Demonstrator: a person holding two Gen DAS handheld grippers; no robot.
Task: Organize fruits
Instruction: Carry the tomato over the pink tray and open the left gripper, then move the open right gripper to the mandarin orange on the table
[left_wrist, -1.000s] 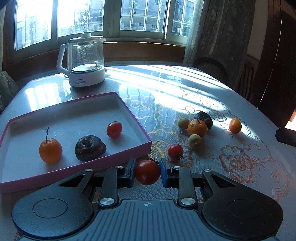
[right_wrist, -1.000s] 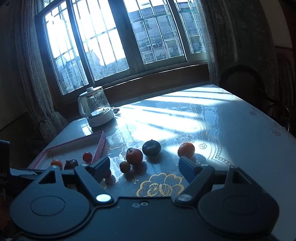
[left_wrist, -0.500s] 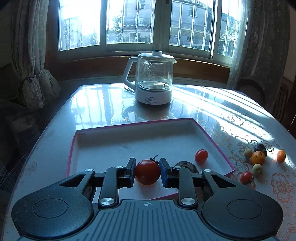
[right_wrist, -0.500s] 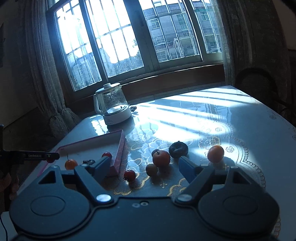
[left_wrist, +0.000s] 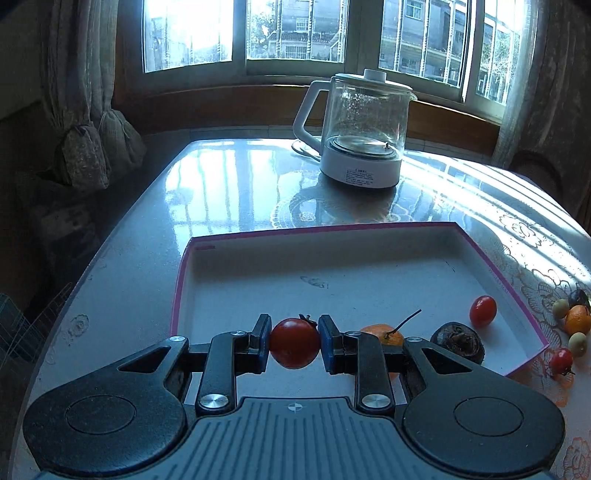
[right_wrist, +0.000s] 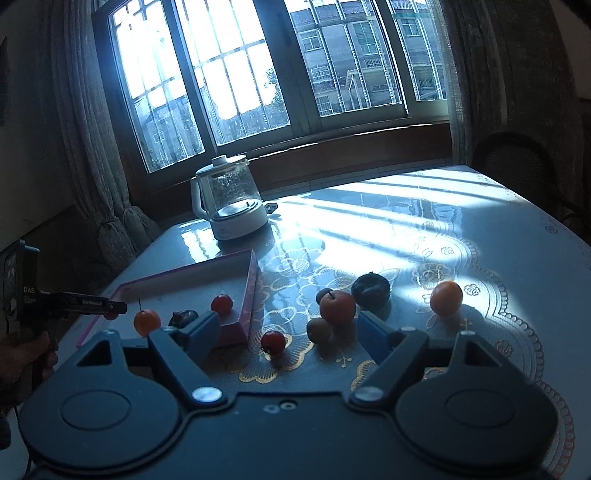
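My left gripper (left_wrist: 294, 343) is shut on a red tomato (left_wrist: 294, 342) and holds it over the near left part of the pink-rimmed tray (left_wrist: 325, 232). In the tray lie an orange with a stem (left_wrist: 384, 328), a dark wrinkled fruit (left_wrist: 458, 341) and a small red tomato (left_wrist: 482, 311). My right gripper (right_wrist: 288, 328) is open and empty above the table. Before it lie a red tomato (right_wrist: 273, 342), a small brown fruit (right_wrist: 318, 329), an orange-red fruit (right_wrist: 337, 307), a dark fruit (right_wrist: 370, 289) and an orange (right_wrist: 446, 297).
A glass kettle (left_wrist: 364, 129) stands on the table behind the tray. The left gripper and the hand holding it show at the left in the right wrist view (right_wrist: 74, 304). A chair (right_wrist: 524, 173) stands at the far right. Windows and curtains lie beyond.
My left gripper has swung left and forward with the tomato, from over the tray's near edge to over the tray. The right gripper has shifted slightly, still open.
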